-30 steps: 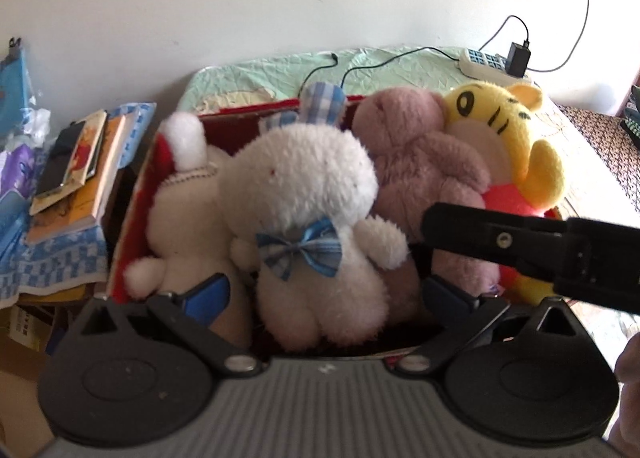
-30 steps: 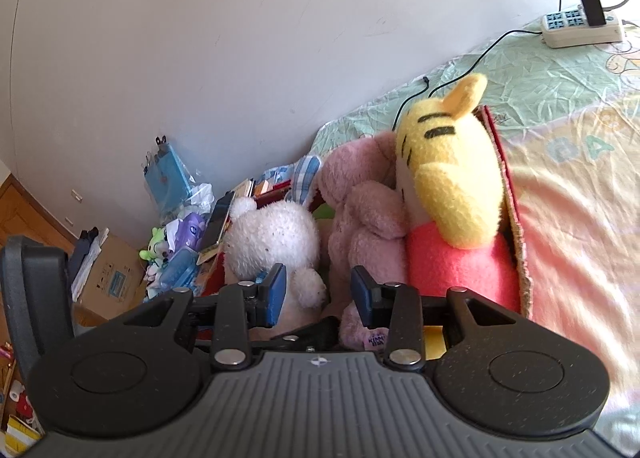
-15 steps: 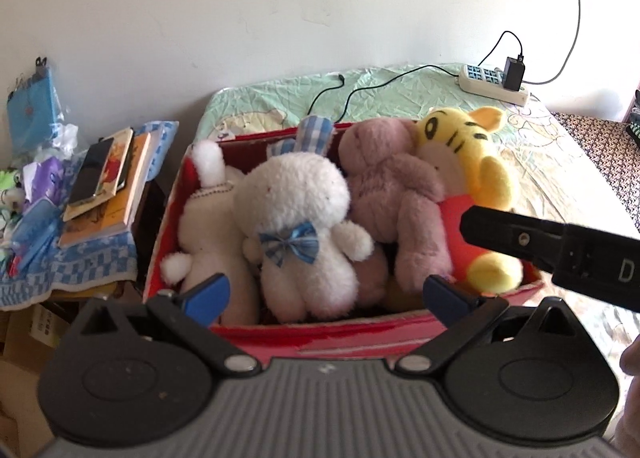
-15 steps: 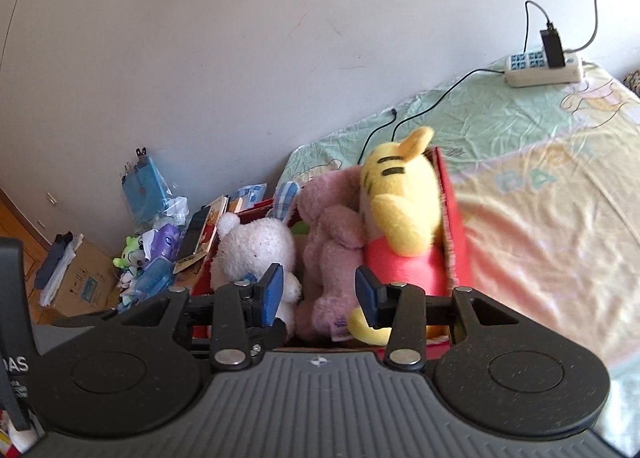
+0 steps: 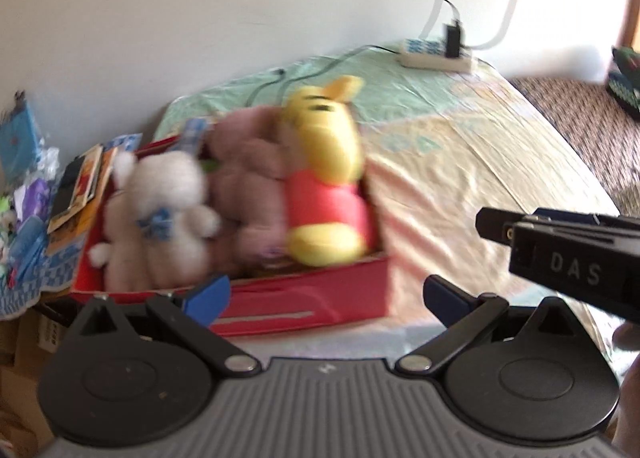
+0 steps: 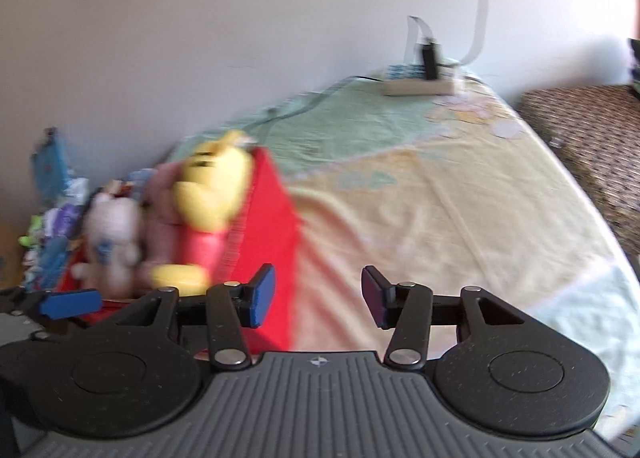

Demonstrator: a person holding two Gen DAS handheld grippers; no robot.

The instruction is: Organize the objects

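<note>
Here, blurred plush toys (image 5: pixel 240 202) fill the red box (image 5: pixel 312 298); left tongs (image 5: pixel 326 296) and right tongs (image 6: pixel 318 300) gape wide, empty.

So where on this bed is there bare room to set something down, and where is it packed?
Free: the wide sheet between the red box and the brown patterned cover, short of the power strip. Crowded: the box, filled by the white bunny, pink bear and yellow tiger; also the cluttered stand left of it.

text: "DAS" | on: black body of right gripper (image 5: pixel 572 266) | view: left wrist | other text: unreadable
</note>
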